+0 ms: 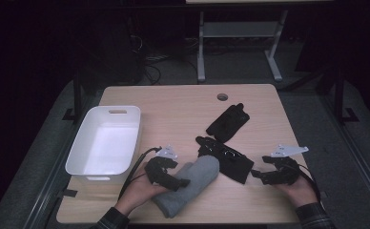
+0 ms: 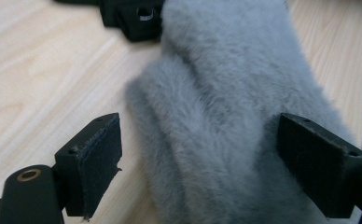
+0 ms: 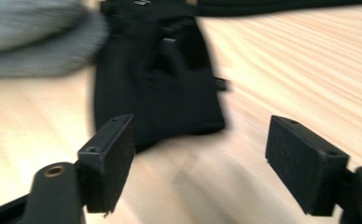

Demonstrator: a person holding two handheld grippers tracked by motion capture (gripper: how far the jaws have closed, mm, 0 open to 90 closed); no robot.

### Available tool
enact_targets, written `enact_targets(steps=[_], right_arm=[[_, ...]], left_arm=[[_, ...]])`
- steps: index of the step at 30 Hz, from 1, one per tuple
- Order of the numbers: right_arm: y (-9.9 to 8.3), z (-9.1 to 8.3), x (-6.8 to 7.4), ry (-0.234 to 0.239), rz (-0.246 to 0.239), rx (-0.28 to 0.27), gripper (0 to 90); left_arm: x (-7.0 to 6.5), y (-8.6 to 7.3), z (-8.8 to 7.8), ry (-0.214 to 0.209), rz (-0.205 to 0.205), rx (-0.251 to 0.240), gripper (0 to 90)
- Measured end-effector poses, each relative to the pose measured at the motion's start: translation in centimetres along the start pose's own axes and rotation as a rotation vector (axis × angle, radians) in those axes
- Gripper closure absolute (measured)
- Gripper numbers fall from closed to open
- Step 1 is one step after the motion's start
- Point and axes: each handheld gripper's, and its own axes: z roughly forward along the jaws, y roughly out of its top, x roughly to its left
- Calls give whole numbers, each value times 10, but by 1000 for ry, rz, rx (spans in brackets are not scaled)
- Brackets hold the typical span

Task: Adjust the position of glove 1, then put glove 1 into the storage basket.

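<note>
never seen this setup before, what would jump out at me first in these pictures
The fluffy grey mitten at the table's near edge stands out most, with the left gripper over it, jaws open around the fur without pressing it. Just right of it lies a black glove, a second black glove farther back, and the right gripper open beside them. A white bin sits at the left edge.
</note>
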Motion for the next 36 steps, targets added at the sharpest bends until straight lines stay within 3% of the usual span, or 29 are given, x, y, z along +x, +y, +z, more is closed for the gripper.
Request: enact_targets(steps=[7,9,10,14,15,20,27,32,36], right_arm=[[-4,10,-19,-71,25,5,145],[-6,13,-24,-99,39,11,139],[-7,14,-26,-114,49,13,136],[-10,14,-34,-154,64,14,136],[-11,15,-35,-158,70,17,136],[-14,16,-38,-178,75,18,132],[-15,19,-38,-181,71,-3,100],[-15,19,-38,-180,73,-2,97],[-15,19,-38,-180,74,-2,96]], left_arm=[[4,-4,10,-12,14,19,134],[4,-5,13,-21,-3,24,135],[5,-5,13,-22,14,44,137],[4,-6,16,-37,-4,52,154],[5,-7,17,-61,-9,52,188],[6,-8,17,-90,-10,48,266],[9,-8,17,-162,-25,55,486],[5,-5,13,-137,25,69,632],[2,-4,10,-124,25,68,695]])
